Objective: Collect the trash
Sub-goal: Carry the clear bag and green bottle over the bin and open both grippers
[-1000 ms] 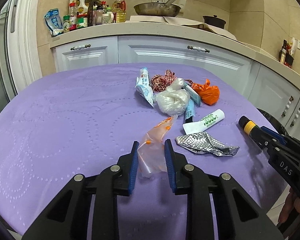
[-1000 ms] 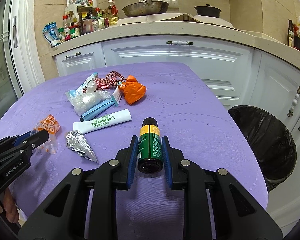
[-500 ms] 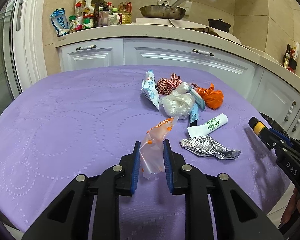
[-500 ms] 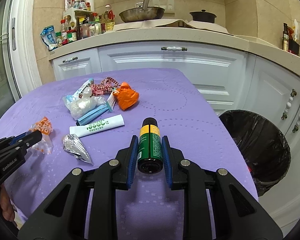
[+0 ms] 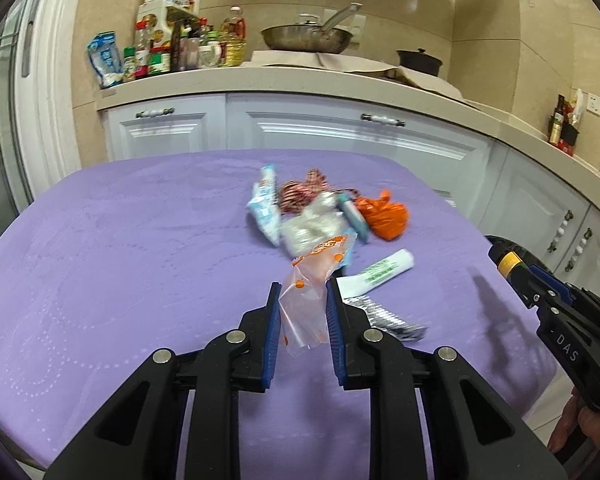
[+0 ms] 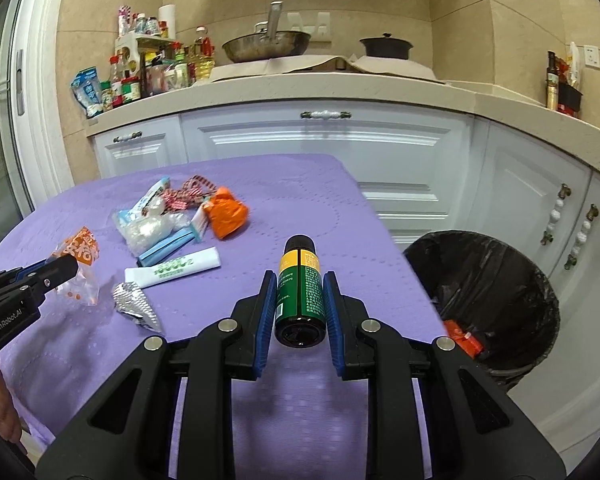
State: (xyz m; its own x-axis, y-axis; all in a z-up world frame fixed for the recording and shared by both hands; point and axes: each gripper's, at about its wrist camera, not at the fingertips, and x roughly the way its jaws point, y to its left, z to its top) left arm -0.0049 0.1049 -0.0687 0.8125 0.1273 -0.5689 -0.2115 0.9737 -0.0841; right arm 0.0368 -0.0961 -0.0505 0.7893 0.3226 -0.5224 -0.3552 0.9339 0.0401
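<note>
Left claw [image 5: 300,312] seems raised, pinching; right claw [image 6: 300,300] clamped shut, held level.

Layout of the bench [image 6: 308,208]. A cluster of wrappers [image 6: 156,224] lies at centre-left, with a crumpled bag [image 6: 228,216] at its right edge. A tube [image 6: 174,268] lies in front of the cluster; a foil wrapper [image 6: 134,306] lies in front of the tube. A lined bin [image 6: 496,296] stands on the floor right of the bench. Cabinets [image 6: 324,148] stand behind, carrying a pan [image 6: 266,46] and a pot [image 6: 386,46].
</note>
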